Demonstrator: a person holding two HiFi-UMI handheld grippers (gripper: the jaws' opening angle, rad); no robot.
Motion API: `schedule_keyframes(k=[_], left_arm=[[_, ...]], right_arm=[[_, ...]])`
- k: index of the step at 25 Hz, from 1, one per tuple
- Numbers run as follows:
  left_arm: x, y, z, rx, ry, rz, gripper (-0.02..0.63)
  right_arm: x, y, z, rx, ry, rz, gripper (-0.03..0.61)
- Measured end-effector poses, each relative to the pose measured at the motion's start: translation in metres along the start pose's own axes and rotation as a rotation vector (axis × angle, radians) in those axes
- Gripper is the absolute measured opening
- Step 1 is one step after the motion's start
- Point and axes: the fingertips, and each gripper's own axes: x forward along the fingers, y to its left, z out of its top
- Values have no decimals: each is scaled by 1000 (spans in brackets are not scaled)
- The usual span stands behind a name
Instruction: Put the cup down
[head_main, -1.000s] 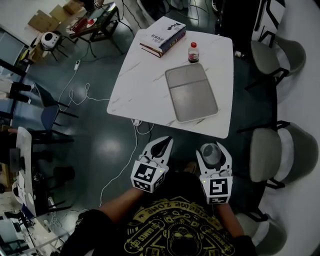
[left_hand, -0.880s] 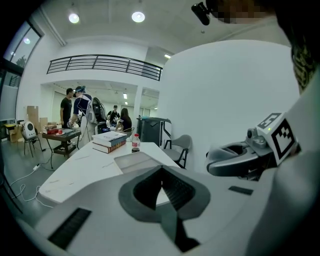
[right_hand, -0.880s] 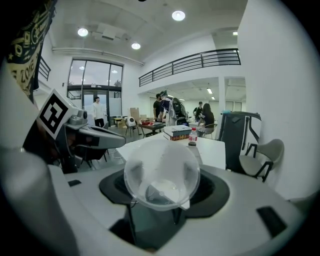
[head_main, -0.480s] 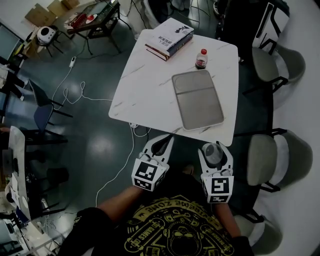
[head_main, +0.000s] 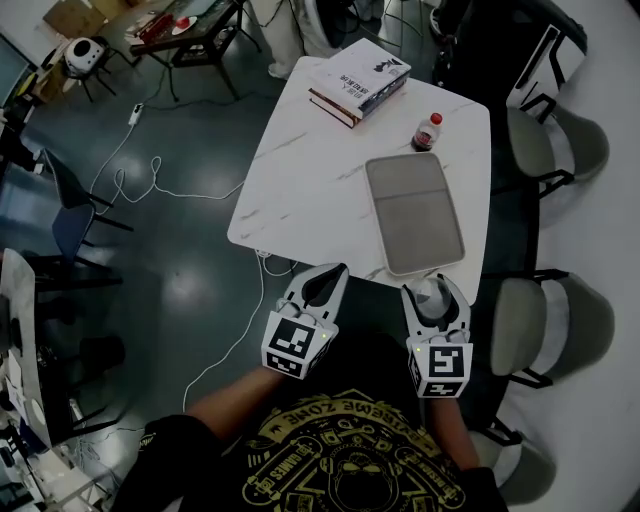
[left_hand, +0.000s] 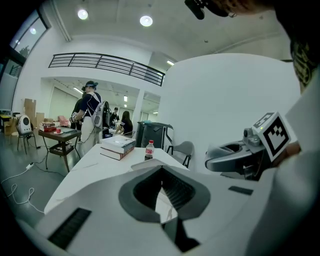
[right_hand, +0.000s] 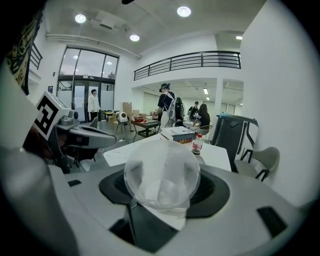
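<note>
A clear plastic cup (head_main: 432, 301) (right_hand: 161, 173) lies between the jaws of my right gripper (head_main: 432, 286) (right_hand: 162, 187), which is shut on it, mouth facing forward. The right gripper hangs in the air just short of the near edge of the white marble table (head_main: 320, 170). My left gripper (head_main: 337, 270) (left_hand: 160, 169) is beside it on the left, shut with nothing in it, its tips at the table's near edge. A grey tray (head_main: 415, 212) lies on the table straight ahead of the cup.
A small cola bottle (head_main: 427, 131) (right_hand: 197, 143) stands behind the tray, and a stack of books (head_main: 358, 80) sits at the far edge. Grey chairs (head_main: 545, 325) line the right side. A white cable (head_main: 150, 185) runs over the dark floor on the left. People stand far off.
The table has drawn nearer and shifted right in the head view. Both grippers have come up to its near edge, the cup still held in the right one.
</note>
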Motion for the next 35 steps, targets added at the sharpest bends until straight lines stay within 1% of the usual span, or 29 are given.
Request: schedule_keyframes(k=[4,9,14,19,23,27,35], left_arm=[[0,20,2,-13,-10,10,11],[9,41,11,-29,-20,49,11],[25,59,7,-56,16,107,11],[49,77,16,-52,31,157,11],[69,87,20,-48,43,180,11],[87,94,18,-41,62,193,11],[118,103,2,-34,112,203,11]], right_arm=[[13,7,12,-23,4,7,265],[42,7,22,-42,22,49,265],[81,-1,25,-31,37,111,265],[121,-15,37,-32,34,163,265],[148,-27,42,-34,32,188,265],[169,-38,38,-34,47,202,265],[196,-50,10,-27,103,214,265]])
